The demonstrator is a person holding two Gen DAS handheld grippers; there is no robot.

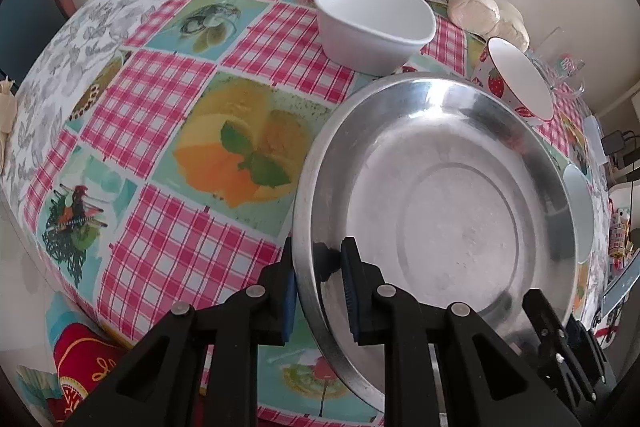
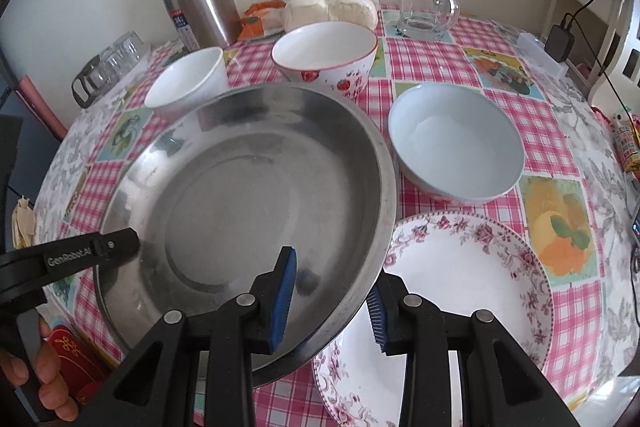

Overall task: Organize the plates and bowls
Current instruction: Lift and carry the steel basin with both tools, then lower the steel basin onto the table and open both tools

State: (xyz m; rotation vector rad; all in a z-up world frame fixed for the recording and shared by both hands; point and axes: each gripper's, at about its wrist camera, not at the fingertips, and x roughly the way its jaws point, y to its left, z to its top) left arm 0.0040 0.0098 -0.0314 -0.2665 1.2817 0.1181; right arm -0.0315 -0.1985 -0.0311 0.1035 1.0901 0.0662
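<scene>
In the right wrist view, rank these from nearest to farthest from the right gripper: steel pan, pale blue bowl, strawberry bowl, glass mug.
1. Steel pan: its rim sits between the fingers of the right gripper.
2. Pale blue bowl: ahead, to the right of the pan.
3. Strawberry bowl: behind the pan's far rim.
4. Glass mug: farthest, back right near the wall.

The left gripper (image 1: 318, 291) sits at the bottom centre of its own view, fingers parted with the blue pads (image 1: 349, 291) facing each other. In the right wrist view it enters from the lower left edge, held by a bare hand (image 2: 44, 383) in the bottom left corner. The right gripper (image 2: 332, 301) fills the bottom centre of its view, its fingers likewise apart, blue pads (image 2: 285, 297) angled inward.
</scene>
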